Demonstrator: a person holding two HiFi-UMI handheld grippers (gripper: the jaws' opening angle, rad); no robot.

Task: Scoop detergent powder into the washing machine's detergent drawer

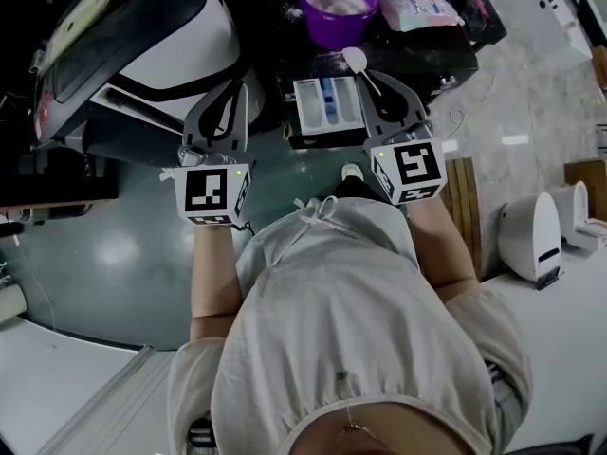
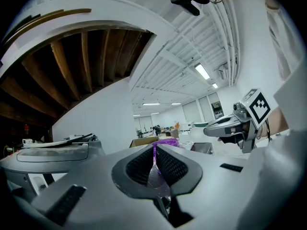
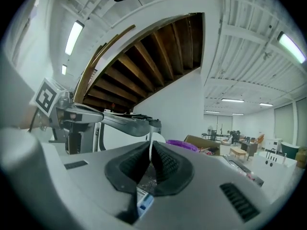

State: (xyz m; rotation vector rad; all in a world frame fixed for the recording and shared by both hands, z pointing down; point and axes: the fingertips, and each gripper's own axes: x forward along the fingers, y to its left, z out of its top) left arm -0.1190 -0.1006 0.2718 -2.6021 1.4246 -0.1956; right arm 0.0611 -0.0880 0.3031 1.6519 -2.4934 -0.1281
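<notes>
The detergent drawer (image 1: 325, 103) stands pulled out, white with a blue insert, just below the purple bowl (image 1: 334, 6) of white powder. My right gripper (image 1: 372, 76) is shut on the handle of a white spoon (image 1: 354, 59), whose bowl hangs between the drawer and the purple bowl. In the right gripper view the spoon (image 3: 155, 138) stands thin between the pads of the right gripper (image 3: 150, 153), with the purple bowl (image 3: 184, 145) behind. My left gripper (image 1: 233, 91) hovers left of the drawer beside the washing machine (image 1: 142, 45). The left gripper (image 2: 154, 160) is shut with nothing in it.
A pink and blue packet (image 1: 414, 3) lies right of the bowl on the black top. Wooden slats (image 1: 464, 202) and a white device (image 1: 531, 235) stand at the right on the floor. The person's body fills the lower middle.
</notes>
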